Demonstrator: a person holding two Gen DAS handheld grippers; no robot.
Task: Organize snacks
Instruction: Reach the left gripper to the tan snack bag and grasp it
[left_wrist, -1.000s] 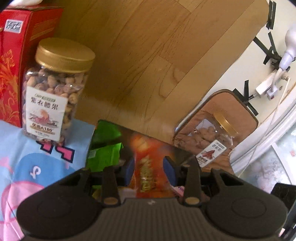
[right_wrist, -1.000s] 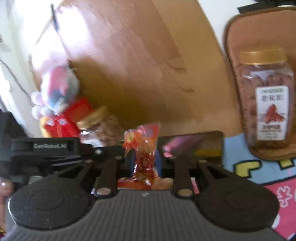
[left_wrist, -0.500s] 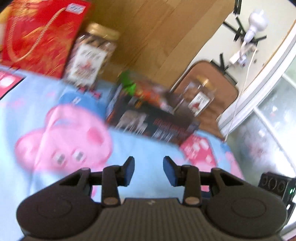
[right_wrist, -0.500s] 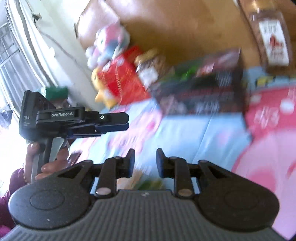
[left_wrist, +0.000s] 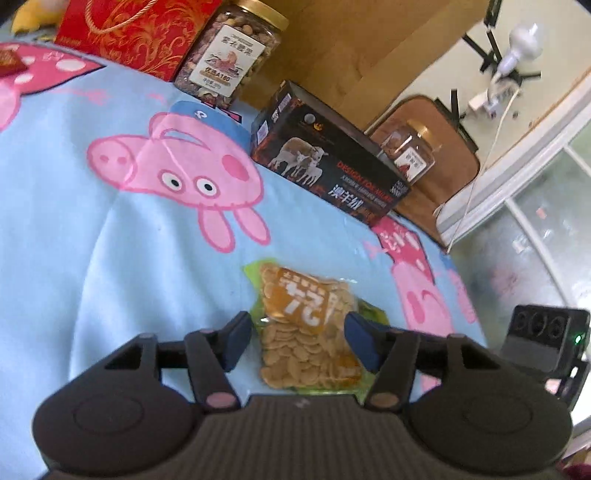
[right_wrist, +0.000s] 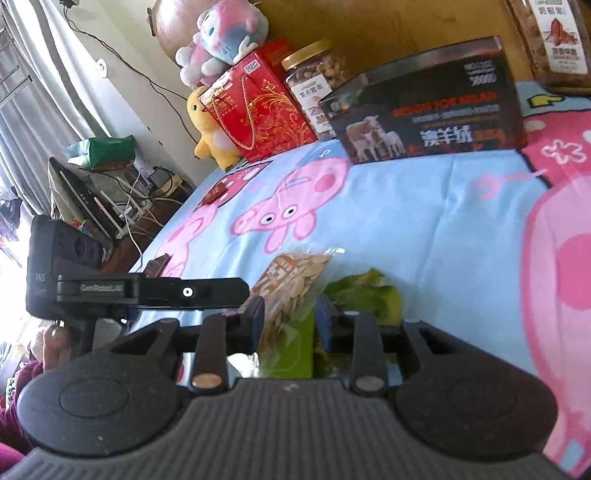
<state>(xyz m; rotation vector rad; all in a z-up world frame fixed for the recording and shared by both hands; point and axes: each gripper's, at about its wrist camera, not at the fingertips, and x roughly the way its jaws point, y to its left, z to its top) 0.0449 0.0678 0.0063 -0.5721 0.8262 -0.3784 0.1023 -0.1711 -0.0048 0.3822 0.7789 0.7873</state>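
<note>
A clear packet of pale seeds (left_wrist: 306, 328) with an orange label and green edges lies flat on the blue cartoon-pig bedspread (left_wrist: 110, 258). My left gripper (left_wrist: 300, 336) straddles it, jaws opening, pads clear of its sides. My right gripper (right_wrist: 290, 314) comes at the same seed packet (right_wrist: 295, 280) from the other side; its jaws are opening too, with the packet's end between them and unpressed. The open black box (left_wrist: 332, 162) with a sheep picture stands further back, also in the right wrist view as the black box (right_wrist: 424, 118).
Beside the box stand a gold-lidded nut jar (left_wrist: 229, 55) and a red gift box (left_wrist: 125, 33); a second jar (left_wrist: 410, 155) sits on a brown cushion. Plush toys (right_wrist: 221, 37) lean on the wooden headboard. A hand (right_wrist: 55, 343) holds the left gripper's body (right_wrist: 147, 291).
Both grippers pulled back from the black box and came down over the seed packet. The right let go of a red snack packet. The left jaws have widened.
</note>
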